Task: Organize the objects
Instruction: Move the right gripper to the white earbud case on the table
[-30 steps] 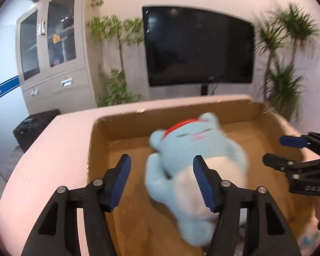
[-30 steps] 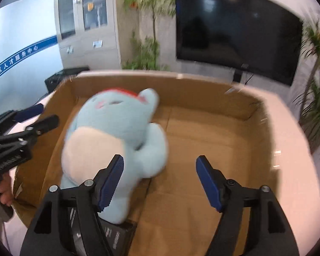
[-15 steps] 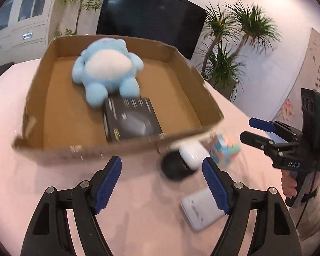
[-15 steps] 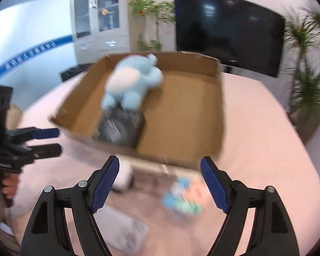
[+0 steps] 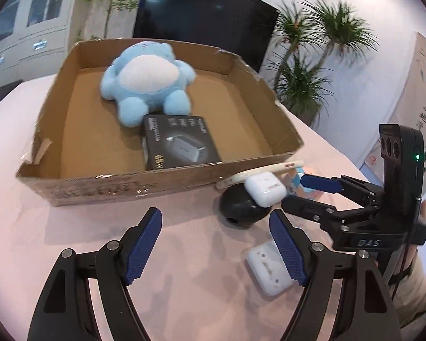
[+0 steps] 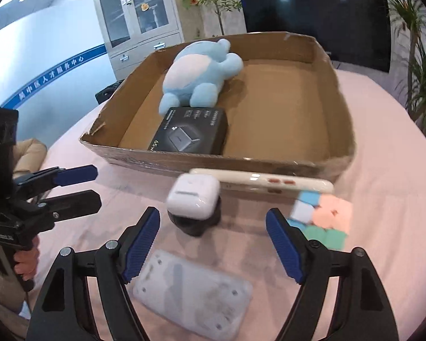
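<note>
A cardboard box (image 5: 105,187) (image 6: 338,108) on the pink table holds a blue plush toy (image 5: 147,79) (image 6: 201,71) and a black charger box (image 5: 179,145) (image 6: 193,130). In front of the box lie a white earbud case (image 5: 265,187) (image 6: 193,196) resting on a black round object (image 5: 241,207) (image 6: 196,224), a cream phone (image 5: 258,170) (image 6: 269,183), a pastel cube (image 6: 321,218) and a white flat pack (image 5: 269,267) (image 6: 193,289). My left gripper (image 5: 215,247) (image 6: 79,187) and right gripper (image 6: 213,244) (image 5: 301,190) are both open and empty above the table, short of the loose items.
A black TV screen (image 5: 201,14), potted plants (image 5: 306,65) and a grey cabinet (image 6: 139,20) stand behind the table. The pink tablecloth (image 5: 14,130) stretches left of the box.
Both grippers have pulled back out of the box toward the table's front. The plush toy, which was between the fingers, now lies in the box, and the loose items have come into view.
</note>
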{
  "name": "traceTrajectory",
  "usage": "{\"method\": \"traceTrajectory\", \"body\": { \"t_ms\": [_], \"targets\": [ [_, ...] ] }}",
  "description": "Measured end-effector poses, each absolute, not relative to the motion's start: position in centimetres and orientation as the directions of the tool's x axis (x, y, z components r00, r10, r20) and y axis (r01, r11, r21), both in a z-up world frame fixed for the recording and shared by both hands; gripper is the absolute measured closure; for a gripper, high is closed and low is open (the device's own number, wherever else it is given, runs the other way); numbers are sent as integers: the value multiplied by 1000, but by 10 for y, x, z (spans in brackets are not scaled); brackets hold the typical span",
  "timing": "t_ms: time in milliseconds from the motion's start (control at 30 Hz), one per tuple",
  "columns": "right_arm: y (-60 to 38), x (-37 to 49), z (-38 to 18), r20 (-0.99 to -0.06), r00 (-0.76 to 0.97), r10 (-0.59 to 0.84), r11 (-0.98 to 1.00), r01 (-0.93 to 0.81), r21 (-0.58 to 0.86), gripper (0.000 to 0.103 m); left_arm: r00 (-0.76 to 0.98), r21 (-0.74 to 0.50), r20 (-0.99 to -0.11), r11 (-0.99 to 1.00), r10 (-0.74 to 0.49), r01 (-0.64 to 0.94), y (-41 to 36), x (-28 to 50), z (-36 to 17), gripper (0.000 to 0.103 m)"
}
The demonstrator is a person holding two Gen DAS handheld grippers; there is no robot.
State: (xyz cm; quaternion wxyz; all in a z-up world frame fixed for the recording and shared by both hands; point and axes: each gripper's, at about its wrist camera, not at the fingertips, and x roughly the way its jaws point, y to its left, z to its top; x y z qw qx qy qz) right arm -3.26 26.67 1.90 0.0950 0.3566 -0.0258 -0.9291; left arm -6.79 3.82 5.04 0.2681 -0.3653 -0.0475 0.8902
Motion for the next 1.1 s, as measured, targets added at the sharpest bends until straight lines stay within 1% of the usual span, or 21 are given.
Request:
{"method": "traceTrajectory", "body": {
  "t_ms": [33, 67, 133, 167, 200, 233, 267, 367, 433, 500, 533, 567, 600, 633, 700, 733, 800, 867, 900, 967, 1100],
  "targets": [
    [261, -37, 18, -662, -725, -192, -981, 163, 107, 27, -587, -287, -627, -852, 513, -438, 36, -67, 49, 25],
    [258, -40, 17, -667, -720, -194, -980, 168, 103, 30, -585, -290, -628, -852, 514, -437, 34, -66, 48, 25],
    [250, -46, 14, -675, -714, -186, -981, 178, 82, 32, -582, -285, -632, -852, 512, -439, 33, -64, 45, 25],
    [246, -50, 10, -680, -713, -172, -982, 182, 57, 36, -582, -285, -632, -852, 511, -439, 33, -63, 44, 25],
    [243, -53, 7, -690, -706, -157, -982, 185, 34, 47, -579, -287, -634, -851, 513, -440, 34, -63, 43, 25],
    [241, -55, 5, -698, -699, -155, -981, 190, 28, 55, -575, -288, -635, -849, 516, -443, 35, -62, 42, 25],
    [241, -56, 3, -702, -694, -159, -981, 192, 33, 61, -575, -286, -635, -849, 515, -444, 35, -61, 41, 25],
    [241, -46, 4, -695, -702, -154, -980, 197, 18, 61, -568, -280, -638, -844, 520, -458, 34, -53, 42, 25],
    [241, -26, 7, -697, -694, -180, -974, 227, 25, 62, -549, -271, -647, -833, 529, -483, 31, -40, 42, 25],
    [237, 2, 9, -701, -658, -274, -948, 310, 79, 63, -520, -274, -655, -814, 548, -513, 27, -26, 39, 25],
    [233, 14, 6, -706, -629, -325, -929, 352, 114, 66, -490, -291, -659, -794, 571, -534, 25, -17, 35, 25],
    [225, 27, 0, -716, -585, -379, -902, 406, 146, 73, -459, -308, -665, -776, 589, -551, 24, -10, 31, 25],
    [216, 37, -6, -728, -557, -399, -887, 436, 152, 74, -432, -323, -670, -761, 604, -563, 24, -3, 27, 25],
    [208, 44, -11, -736, -543, -403, -878, 457, 144, 74, -404, -334, -677, -746, 615, -576, 26, 3, 23, 25],
    [190, 60, -26, -765, -533, -363, -870, 488, 73, 74, -380, -314, -701, -740, 603, -596, 31, 12, 15, 25],
    [187, 63, -29, -768, -535, -352, -870, 491, 56, 74, -375, -291, -718, -742, 586, -604, 34, 18, 11, 25],
    [185, 71, -31, -763, -551, -339, -872, 489, 34, 73, -361, -283, -724, -731, 587, -620, 38, 23, 9, 25],
    [192, 74, -30, -752, -561, -345, -877, 478, 46, 68, -349, -270, -727, -714, 591, -646, 41, 30, 8, 25],
    [195, 74, -29, -748, -564, -349, -880, 472, 55, 62, -346, -265, -727, -707, 593, -656, 41, 34, 8, 25],
    [199, 72, -29, -738, -567, -367, -881, 466, 81, 55, -343, -272, -718, -697, 606, -664, 40, 37, 9, 25],
    [189, 61, -31, -743, -540, -396, -860, 502, 94, 54, -337, -288, -725, -709, 601, -644, 39, 29, 9, 25]
  ]
}}
